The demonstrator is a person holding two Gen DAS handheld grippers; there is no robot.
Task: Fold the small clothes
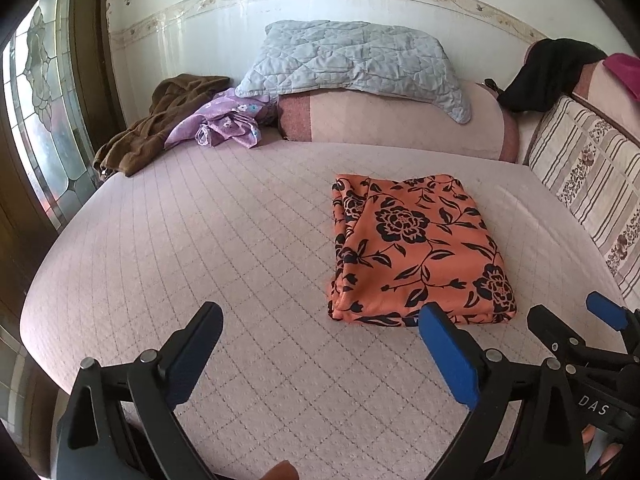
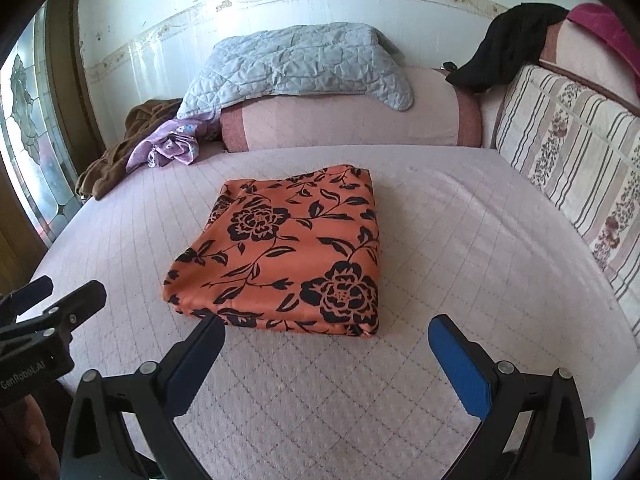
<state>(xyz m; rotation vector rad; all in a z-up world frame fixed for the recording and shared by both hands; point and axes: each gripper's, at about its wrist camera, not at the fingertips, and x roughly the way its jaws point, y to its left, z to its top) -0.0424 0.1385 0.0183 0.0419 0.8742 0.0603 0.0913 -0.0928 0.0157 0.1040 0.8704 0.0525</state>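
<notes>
The orange floral garment (image 2: 288, 248) lies on the bed (image 2: 460, 240) as a tidy, roughly square packet, its layered edges stacked along the near side and its top face flat, so the folding of this piece looks finished. Both tools sit just short of its near edge: the left hand-held gripper (image 1: 320, 344) hangs over bare bedspread to the left of the packet with its jaws spread wide and nothing between them, and the right hand-held gripper (image 2: 326, 346) faces the packet's front edge, likewise released and empty, its left finger close to the fabric's corner without pressing on it. No cloth is pinched anywhere. What remains, judging by the rest of the bed, is the loose pile at the far left corner: a crumpled purple flowered garment (image 1: 224, 120) and a brown garment (image 1: 160, 120) heaped beside it, neither folded. A black cloth (image 2: 512, 40) hangs over the headboard at the far right; whether it belongs to the job cannot be told.
</notes>
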